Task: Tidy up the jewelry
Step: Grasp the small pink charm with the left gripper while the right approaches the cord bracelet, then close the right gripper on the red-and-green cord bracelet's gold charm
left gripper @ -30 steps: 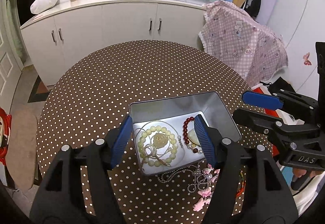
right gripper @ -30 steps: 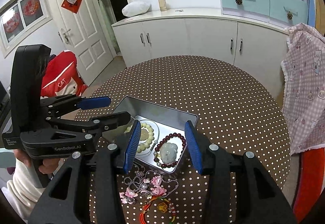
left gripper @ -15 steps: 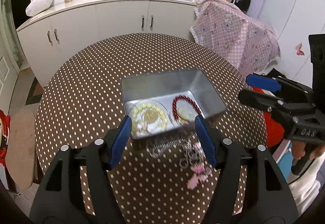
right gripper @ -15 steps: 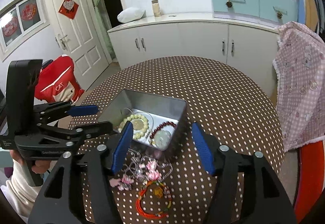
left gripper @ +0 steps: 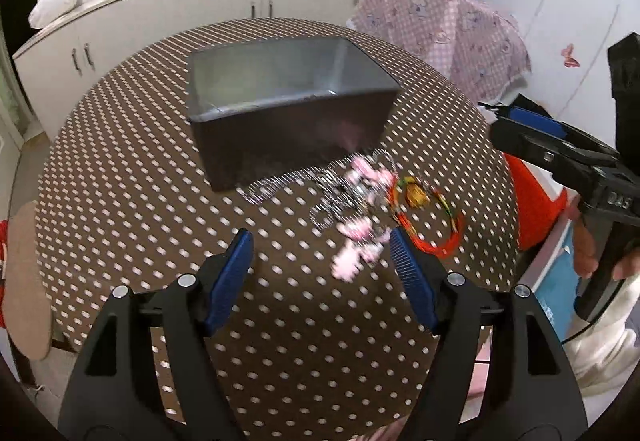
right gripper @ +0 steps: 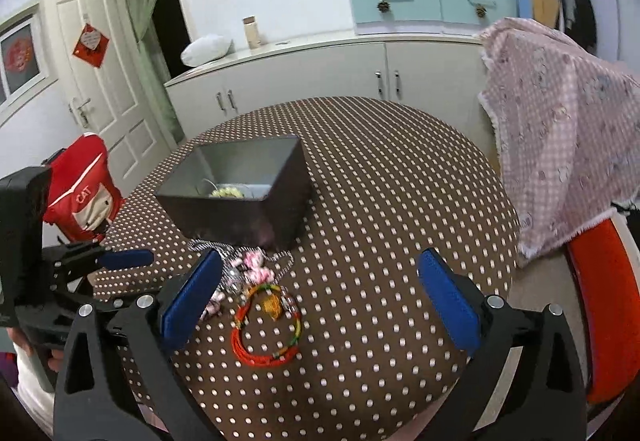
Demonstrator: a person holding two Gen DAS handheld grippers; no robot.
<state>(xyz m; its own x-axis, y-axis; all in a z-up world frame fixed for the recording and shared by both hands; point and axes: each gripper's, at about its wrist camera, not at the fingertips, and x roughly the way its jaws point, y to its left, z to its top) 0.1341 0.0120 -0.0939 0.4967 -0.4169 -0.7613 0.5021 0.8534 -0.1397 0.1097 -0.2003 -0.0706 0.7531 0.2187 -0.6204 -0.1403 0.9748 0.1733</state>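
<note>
I see one tin (right gripper: pixel 240 185) holding pale beads (right gripper: pixel 228 192); one red bracelet (right gripper: pixel 266 325) outside; both jaws opening, empty.

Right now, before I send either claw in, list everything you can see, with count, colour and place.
Tin box: one, grey metal, on the table beyond the loose jewelry.
Pale bead bracelet: one, cream-green, inside the tin box; anything else in there is hidden by the wall.
Silver chain with pink charms: one tangle, on the cloth just in front of the tin box.
Red cord bracelet: one, red-orange with a gold charm, nearest the claws, beside the chain.
Table: one, round, brown cloth with white dots.
Cabinets: white, along the wall behind.
Pink checked cloth: one, draped at right.
Red bag: one, by the door.
Left claw: blue pads, opening, nothing between them.
Right claw: blue pads, opening, empty.
</note>
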